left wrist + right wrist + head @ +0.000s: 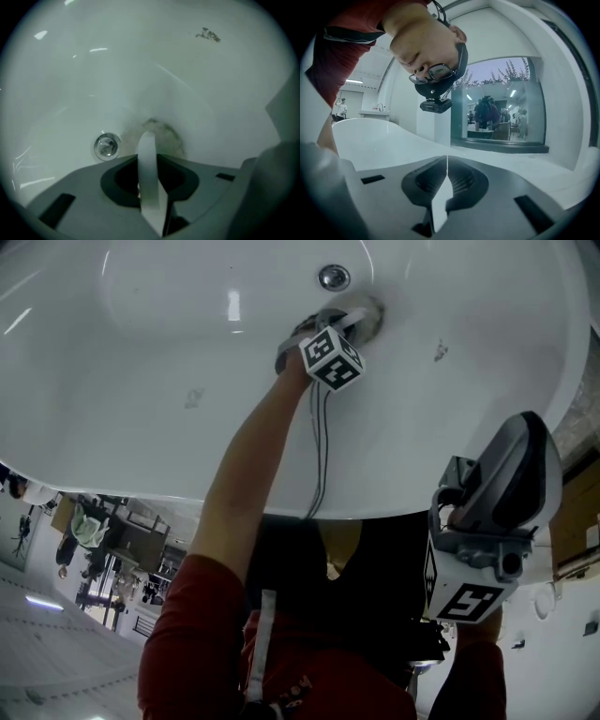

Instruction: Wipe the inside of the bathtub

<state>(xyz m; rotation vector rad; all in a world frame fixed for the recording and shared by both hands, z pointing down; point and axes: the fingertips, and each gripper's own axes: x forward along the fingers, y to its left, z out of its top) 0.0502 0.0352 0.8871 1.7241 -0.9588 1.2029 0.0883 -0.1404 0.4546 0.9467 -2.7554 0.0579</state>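
Left gripper (pixel 339 326) clamps a grey cloth (pixel 364 317) against the tub (pixel 169 362) floor at the far end, just beside the drain (pixel 333 277). Bare basin lies open leftward. Right gripper (pixel 521 448), jaws together and empty, hangs outside the near rim.

Bathtub (pixel 141 381) is showing glossy white, carrying a few speckled grey smudges. Its drain (pixel 333 277) is gleaming silver, and the cloth (pixel 168 136) is appearing mottled grey-brown. Left gripper (pixel 147 138) and right gripper (pixel 447 158) are showing mid-grey with darker recesses, each wearing black-and-white square markers; the sleeve (pixel 187 634) is showing red.
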